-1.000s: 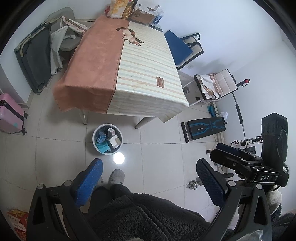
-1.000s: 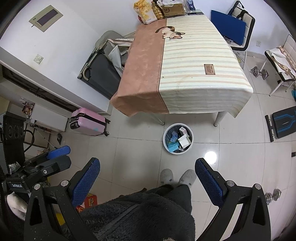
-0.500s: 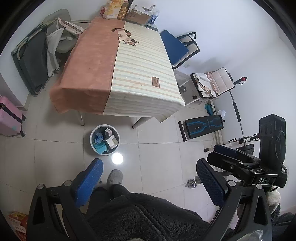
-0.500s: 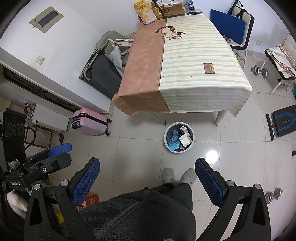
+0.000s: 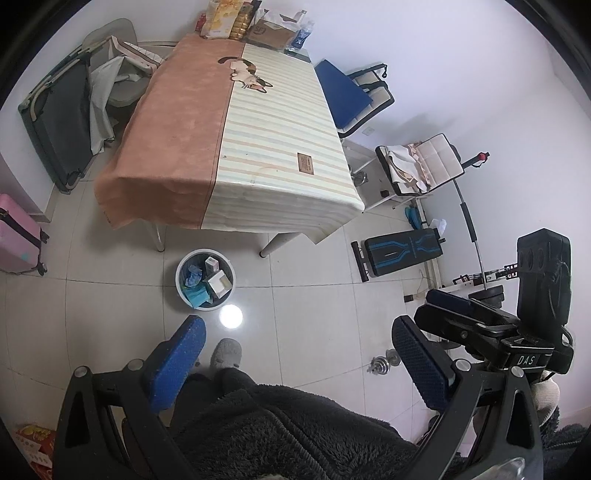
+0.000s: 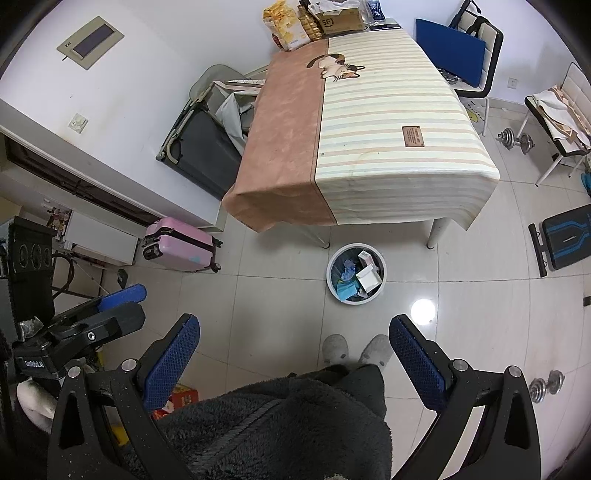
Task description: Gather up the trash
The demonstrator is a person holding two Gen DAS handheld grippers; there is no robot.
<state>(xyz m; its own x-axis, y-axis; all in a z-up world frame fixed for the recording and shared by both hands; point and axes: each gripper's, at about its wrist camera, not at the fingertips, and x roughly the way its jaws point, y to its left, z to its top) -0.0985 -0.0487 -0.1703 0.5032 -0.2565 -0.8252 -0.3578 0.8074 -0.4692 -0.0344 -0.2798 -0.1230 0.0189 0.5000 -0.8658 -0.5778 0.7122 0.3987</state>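
Both sets of jaws stood spread wide with nothing between them: the left gripper (image 5: 295,363) and the right gripper (image 6: 295,362) were held high over the tiled floor, above the person's dark fleece garment (image 6: 280,424) and grey slippers (image 6: 356,349). In the left wrist view the right gripper appeared at the right, its body lettered "DAS" (image 5: 526,360); in the right wrist view the left gripper showed at the left with a label (image 6: 34,363) too small to read surely.

The trash bin (image 6: 380,260), round and pale-rimmed, stood on the floor just in front of the bench's near edge, between its two near legs. It held the trash (image 6: 356,277): white cartons, a blue crumpled wrapper and a teal packet.

The bench (image 6: 388,147) carried a cloth, half terracotta and half striped, with a cat picture (image 6: 336,66) toward the far end and a small brown patch (image 6: 412,136) whose writing could not be read. Along the far edge stood snack bags (image 6: 286,26) and a cardboard box printed "SF" (image 6: 334,20). A pink suitcase (image 6: 179,249) lay on the floor, off the bench's near left corner.
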